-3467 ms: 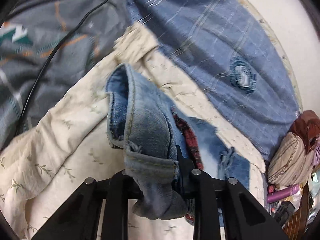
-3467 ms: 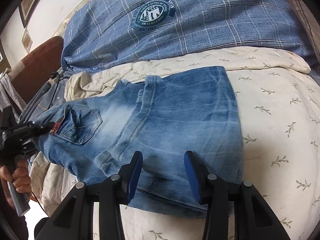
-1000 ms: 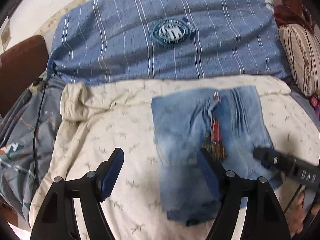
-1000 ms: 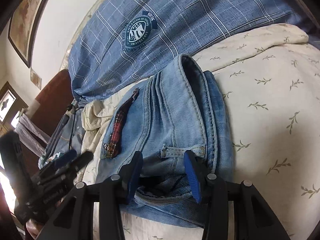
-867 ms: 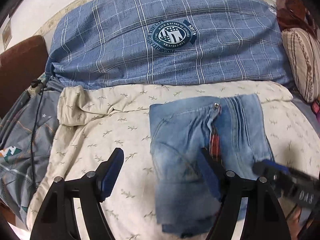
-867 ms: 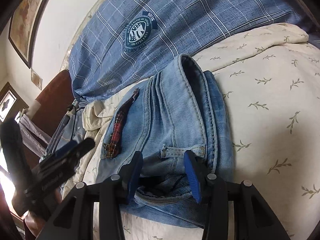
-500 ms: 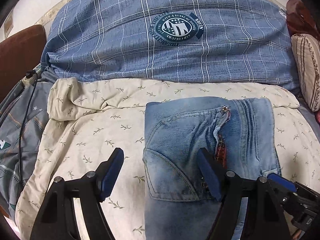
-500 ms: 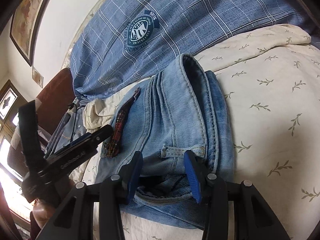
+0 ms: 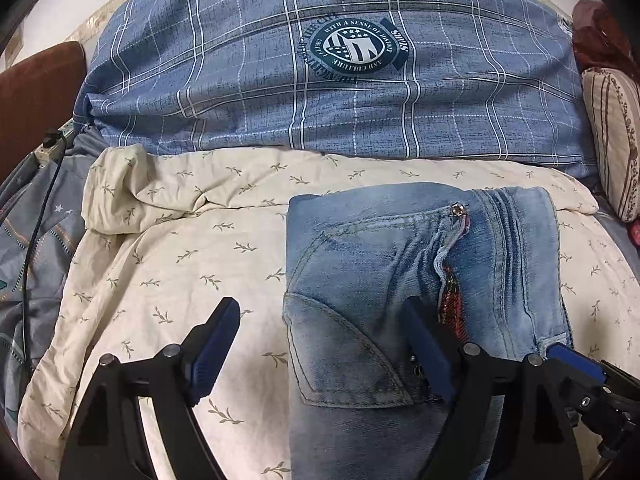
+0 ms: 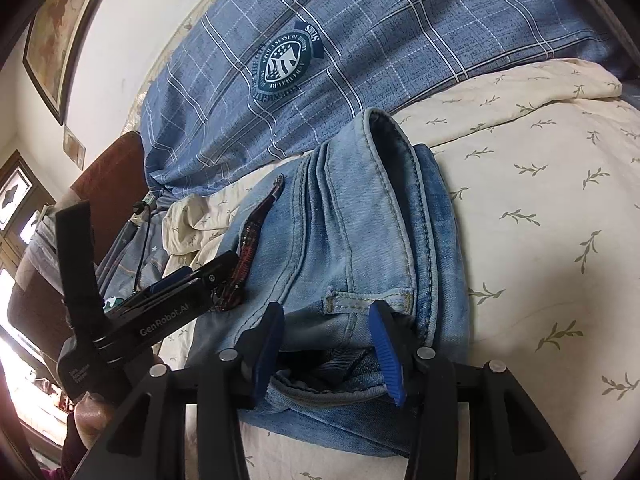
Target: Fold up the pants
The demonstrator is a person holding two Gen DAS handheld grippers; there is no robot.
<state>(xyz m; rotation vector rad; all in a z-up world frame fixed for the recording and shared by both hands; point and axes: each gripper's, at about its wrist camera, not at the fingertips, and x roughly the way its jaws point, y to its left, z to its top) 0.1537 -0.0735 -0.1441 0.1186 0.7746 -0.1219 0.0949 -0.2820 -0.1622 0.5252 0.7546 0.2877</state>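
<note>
Pants: folded blue denim pants (image 9: 420, 280) lying in a compact stack on the cream leaf-print quilt (image 9: 168, 264), toward its right half, well short of its far edge where the blue checked duvet (image 9: 320, 92) rises.
Left gripper: left gripper (image 9: 320, 344) hovering over the stack's left edge, jaws opening wide, released, one finger over bare quilt and the other over the denim; denim lying below the gap, no pad pressing it.
Right gripper: right gripper (image 10: 326, 344) at the near end of the stack, jaws partly apart around the bunched waistband (image 10: 360, 364); cannot tell whether the pads truly clench the cloth or merely straddle it.
Step in hand: probably tidying or letting go after a fold.
Doing it well: best to keep the near end pinned while the left side comes clear; best to lift straight away from the cloth, so no pad drags the top layer; worth tucking the loose red-check lining (image 10: 256, 232) showing at the zip, and squaring the edges before leaving.
Hidden or unclear: under layers of the stack unseen; near edge of the pants cut off behind both grippers; legs' ends not traceable; hand on the left gripper only partly visible at the frame edge in the right view; quilt's near edge out of frame.
</note>
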